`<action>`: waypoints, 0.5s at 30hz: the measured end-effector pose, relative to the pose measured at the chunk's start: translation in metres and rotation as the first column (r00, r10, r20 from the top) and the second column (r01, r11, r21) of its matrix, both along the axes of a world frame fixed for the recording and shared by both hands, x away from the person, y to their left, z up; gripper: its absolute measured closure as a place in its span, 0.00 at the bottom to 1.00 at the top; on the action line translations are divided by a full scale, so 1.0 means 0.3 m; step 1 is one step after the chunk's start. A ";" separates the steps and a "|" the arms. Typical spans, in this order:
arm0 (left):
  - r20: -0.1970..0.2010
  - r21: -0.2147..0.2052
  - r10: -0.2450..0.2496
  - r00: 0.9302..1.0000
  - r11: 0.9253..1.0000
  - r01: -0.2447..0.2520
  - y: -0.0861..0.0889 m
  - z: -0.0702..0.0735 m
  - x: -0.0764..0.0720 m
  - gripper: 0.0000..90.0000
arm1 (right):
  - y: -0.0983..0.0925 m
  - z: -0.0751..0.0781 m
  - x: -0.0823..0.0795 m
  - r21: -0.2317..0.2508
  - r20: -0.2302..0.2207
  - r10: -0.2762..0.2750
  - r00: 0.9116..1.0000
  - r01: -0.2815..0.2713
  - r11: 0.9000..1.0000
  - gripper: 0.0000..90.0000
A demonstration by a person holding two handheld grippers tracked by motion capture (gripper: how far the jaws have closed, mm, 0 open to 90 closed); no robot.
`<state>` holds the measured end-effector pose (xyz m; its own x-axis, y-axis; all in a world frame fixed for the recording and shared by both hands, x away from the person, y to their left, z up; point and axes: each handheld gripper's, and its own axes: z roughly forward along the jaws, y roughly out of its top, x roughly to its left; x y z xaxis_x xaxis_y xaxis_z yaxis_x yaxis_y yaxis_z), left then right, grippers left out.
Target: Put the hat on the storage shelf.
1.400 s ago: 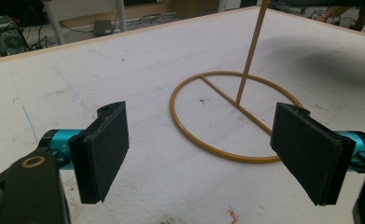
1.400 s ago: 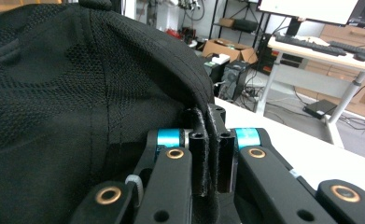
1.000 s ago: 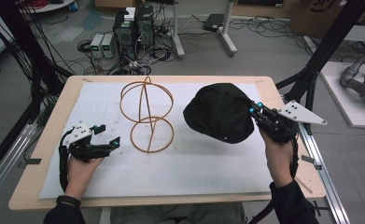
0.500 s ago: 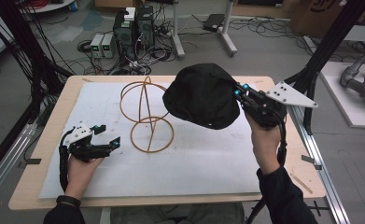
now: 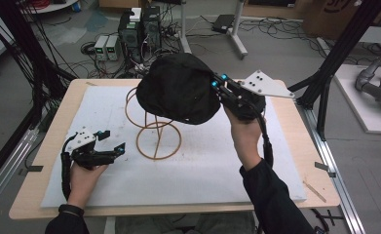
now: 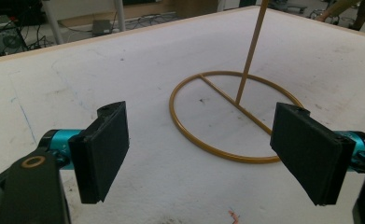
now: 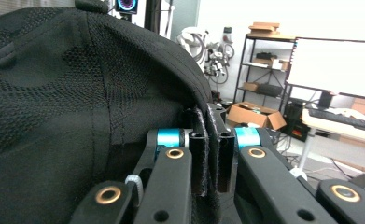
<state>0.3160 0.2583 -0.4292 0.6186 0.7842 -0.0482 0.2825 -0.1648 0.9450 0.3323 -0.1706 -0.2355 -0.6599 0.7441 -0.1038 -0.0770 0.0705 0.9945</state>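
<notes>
**benchwatcher:** Since a second ago the black cap [image 5: 178,87] has travelled from the right side of the bench [image 5: 295,141] up and over toward the wire stand [image 5: 156,131]. It's in the air now, hovering right above the stand's upper hoops, clamped by its edge in the right hand-held gripper [image 5: 217,84]. The right gripper view shows the jaws pinched tight on the fabric [image 7: 77,93].

**wirehead:** And the left hand-held gripper [image 5: 111,150]?

**benchwatcher:** Hasn't budged. Sits low on the bench beside the stand's base ring [image 6: 231,116], jaws wide apart, holding nothing.

**wirehead:** So how far along?

**benchwatcher:** My guess is the goal's hanging the cap on the stand. Pickup and carry done; lowering it on and letting go are left.
</notes>
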 end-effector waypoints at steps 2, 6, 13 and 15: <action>-0.001 -0.001 0.001 1.000 1.000 -0.001 0.001 0.000 -0.001 0.22 | 0.030 -0.002 0.008 0.004 -0.001 0.007 1.000 -0.007 1.000 0.99; 0.000 -0.005 0.004 1.000 1.000 -0.004 0.005 0.001 -0.001 0.22 | 0.082 -0.012 0.021 -0.007 -0.009 0.019 1.000 -0.019 1.000 0.99; -0.003 -0.005 0.006 1.000 1.000 -0.006 0.011 0.000 -0.003 0.22 | 0.146 -0.039 0.041 -0.042 -0.008 0.017 1.000 -0.017 0.999 0.99; -0.002 -0.005 0.007 1.000 1.000 -0.007 0.013 0.000 -0.003 0.22 | 0.152 -0.044 0.044 -0.044 -0.013 0.019 1.000 -0.020 0.999 0.99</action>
